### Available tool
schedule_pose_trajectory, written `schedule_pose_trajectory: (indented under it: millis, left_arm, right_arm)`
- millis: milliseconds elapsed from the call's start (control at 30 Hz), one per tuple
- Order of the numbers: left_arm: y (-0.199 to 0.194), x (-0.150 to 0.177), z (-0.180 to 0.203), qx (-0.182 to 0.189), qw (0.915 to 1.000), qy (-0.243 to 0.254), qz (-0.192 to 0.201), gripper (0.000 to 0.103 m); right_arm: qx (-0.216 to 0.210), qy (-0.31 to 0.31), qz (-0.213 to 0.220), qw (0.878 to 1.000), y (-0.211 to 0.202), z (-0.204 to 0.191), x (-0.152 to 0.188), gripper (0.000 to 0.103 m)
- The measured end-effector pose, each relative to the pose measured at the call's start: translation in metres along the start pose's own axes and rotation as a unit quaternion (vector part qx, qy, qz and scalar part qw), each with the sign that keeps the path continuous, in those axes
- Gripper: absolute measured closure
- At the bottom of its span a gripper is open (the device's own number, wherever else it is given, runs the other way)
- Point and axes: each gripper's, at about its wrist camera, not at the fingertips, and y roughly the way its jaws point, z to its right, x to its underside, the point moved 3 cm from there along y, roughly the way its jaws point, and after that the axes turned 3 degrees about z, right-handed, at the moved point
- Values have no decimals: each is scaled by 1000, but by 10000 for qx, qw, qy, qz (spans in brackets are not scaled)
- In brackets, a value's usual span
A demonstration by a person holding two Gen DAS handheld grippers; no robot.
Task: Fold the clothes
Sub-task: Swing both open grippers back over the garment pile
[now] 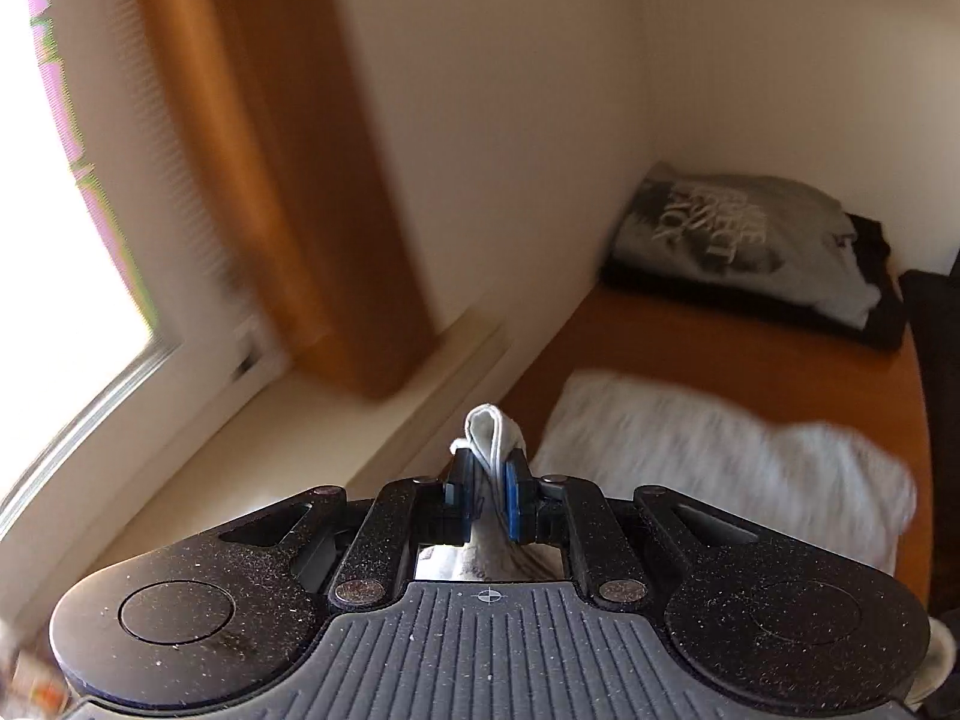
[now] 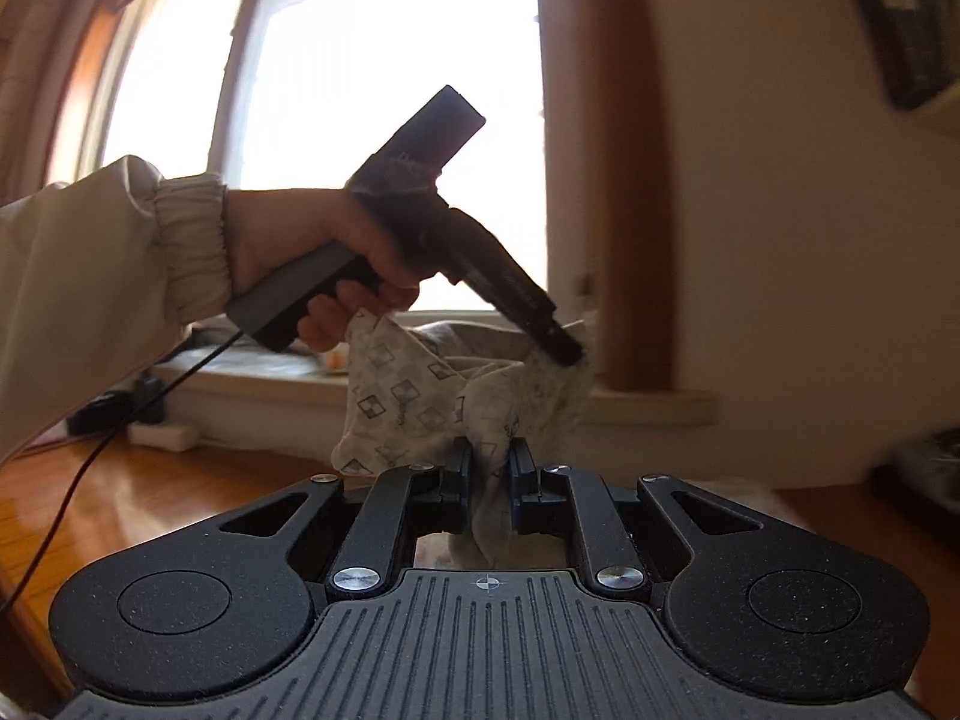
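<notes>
Because folding starts with getting the cloth off the surface and spread, both grippers are clamped on the same patterned garment [image 2: 414, 402] and hold it up in the air. Seen from the right wrist, furthest left is a cream sleeve [image 2: 90, 276], then the person's left hand [image 2: 312, 252] wrapped round the handle of the left gripper [image 2: 564, 354], which slants downward and bites the far upper edge of the cloth; a cable [image 2: 108, 420] trails from the handle toward the floor. From that bite the fabric sags toward the camera and ends in the right gripper [image 2: 489, 468], whose jaws are closed on a bunched fold — so the piece hangs between two pinch points, slack in the middle, rather than pulled flat.

The left wrist view confirms the other grip: a white hemmed edge [image 1: 489, 438] pokes up between the blue pads [image 1: 512, 498], squeezed tight. To its right lies a white fluffy pillow [image 1: 720, 456] on the orange bed [image 1: 690, 336], and beyond that, against the wall, a grey printed shirt [image 1: 738, 240] sits folded on a dark garment [image 1: 876, 324] — probably the finished stack.

My guess is the hands need to draw apart to tension the cloth before laying it down.
</notes>
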Motion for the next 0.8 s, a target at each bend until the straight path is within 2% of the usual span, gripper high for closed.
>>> schedule_pose_trajectory:
  millis: [67,133,233,300,333,400,500,667,733,800]
  left_arm:
    - [24,-15,16,47,10000,57,-43,92]
    - [51,-23,30,-99,9999,79,-52,87]
    - [90,-34,50,-315,9994,98,-39,56]
    - [97,-34,51,-237,9997,-51,52,55]
    - [99,-34,50,-139,9998,-147,69,50]
    - [100,-29,46,-93,9997,-209,102,44]
    - [97,-17,33,-86,9993,-369,22,43]
    - [91,8,8,-201,9982,-566,-22,41]
    - [85,22,-1,-163,9972,-732,24,39]
    - [83,37,-6,-119,9963,-849,63,39]
  right_arm:
    - [287,78,27,9996,-15,29,1,90]
    - [537,220,-86,9983,-22,57,8,90]
    - [1043,446,-480,9924,-26,104,33,85]
    - [1387,681,-730,9853,-28,133,53,76]
    - [1558,798,-854,9808,-30,147,63,71]
    - [1478,1151,-785,9792,-37,162,70,60]
    - [1329,1330,-678,9798,-40,167,71,53]
    - [1155,1258,-651,9832,-24,162,62,49]
    - [1128,1174,-703,9841,-14,163,59,42]
    - [1134,1154,-739,9840,-10,167,53,41]
